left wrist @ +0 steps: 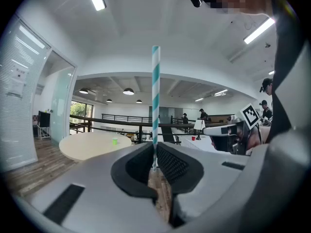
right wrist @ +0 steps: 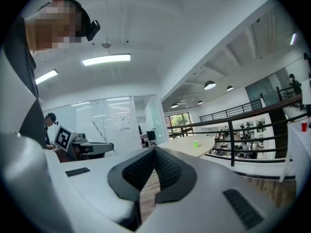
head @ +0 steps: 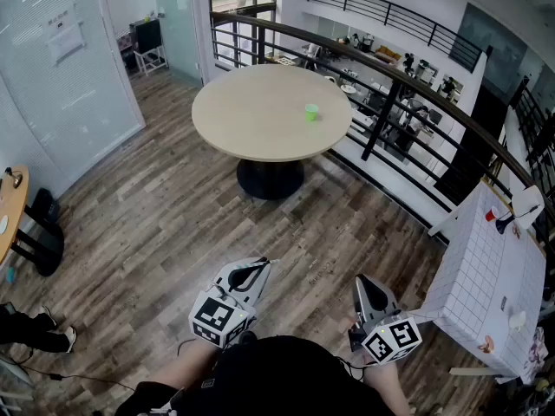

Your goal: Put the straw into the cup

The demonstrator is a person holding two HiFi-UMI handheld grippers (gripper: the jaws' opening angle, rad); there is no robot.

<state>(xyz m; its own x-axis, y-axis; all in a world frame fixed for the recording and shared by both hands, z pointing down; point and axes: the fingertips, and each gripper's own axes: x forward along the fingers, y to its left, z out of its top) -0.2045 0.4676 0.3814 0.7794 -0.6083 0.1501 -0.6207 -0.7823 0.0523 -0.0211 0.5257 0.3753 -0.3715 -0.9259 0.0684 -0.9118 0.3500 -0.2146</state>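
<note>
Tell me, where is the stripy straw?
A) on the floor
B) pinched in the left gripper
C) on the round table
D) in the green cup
B: the straw stands upright between the closed jaws of the left gripper, away from the cup on the table.

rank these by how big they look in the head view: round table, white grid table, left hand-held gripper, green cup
1. round table and white grid table: about alike; the grid one is nearer and cut off at the edge, so unranked
2. left hand-held gripper
3. green cup
</note>
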